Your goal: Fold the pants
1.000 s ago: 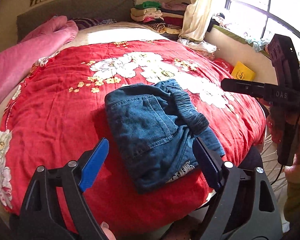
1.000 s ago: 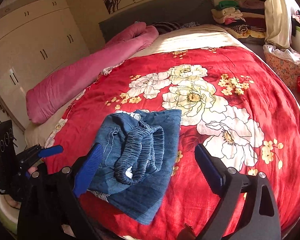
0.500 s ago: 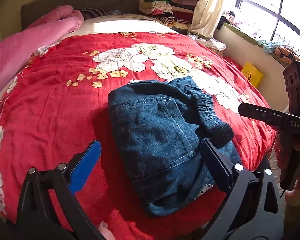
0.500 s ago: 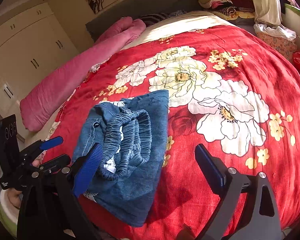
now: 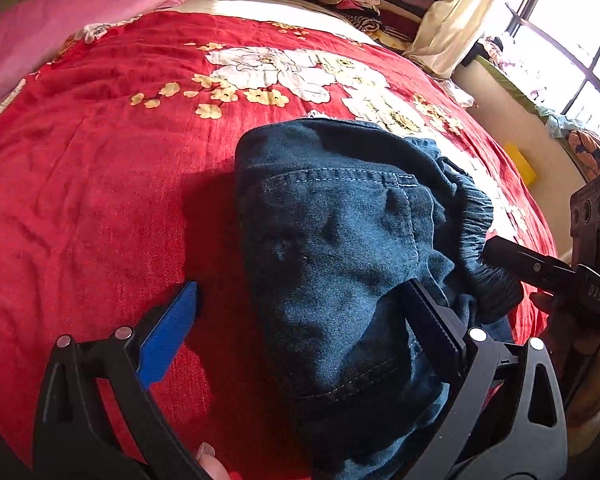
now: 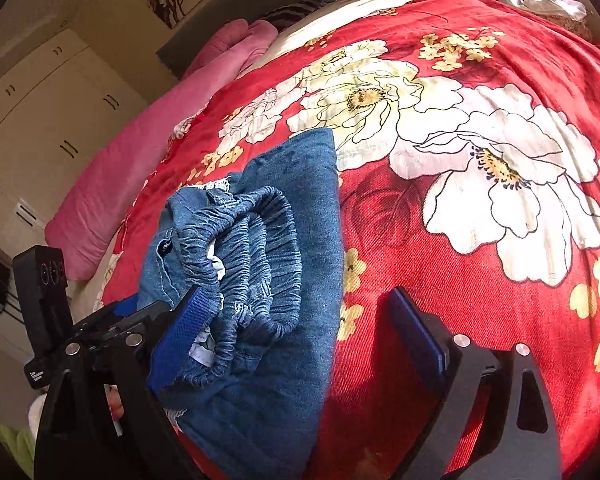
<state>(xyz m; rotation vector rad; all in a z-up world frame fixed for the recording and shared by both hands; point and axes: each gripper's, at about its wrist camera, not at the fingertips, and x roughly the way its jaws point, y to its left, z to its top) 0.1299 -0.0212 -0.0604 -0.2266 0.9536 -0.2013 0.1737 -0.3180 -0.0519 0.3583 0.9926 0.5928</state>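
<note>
The blue jeans lie folded in a pile on the red blanket, in the lower left of the frame. Their stretchy waistband sits bunched on top. The right gripper is at the bottom with its two blue fingers spread wide. One finger touches the waistband, and the other finger is over the bare blanket. The left gripper pokes in from the left edge, right by the jeans. Big white flowers fill the middle. A pink quilt lies at the upper left, by a cream wardrobe.
</note>
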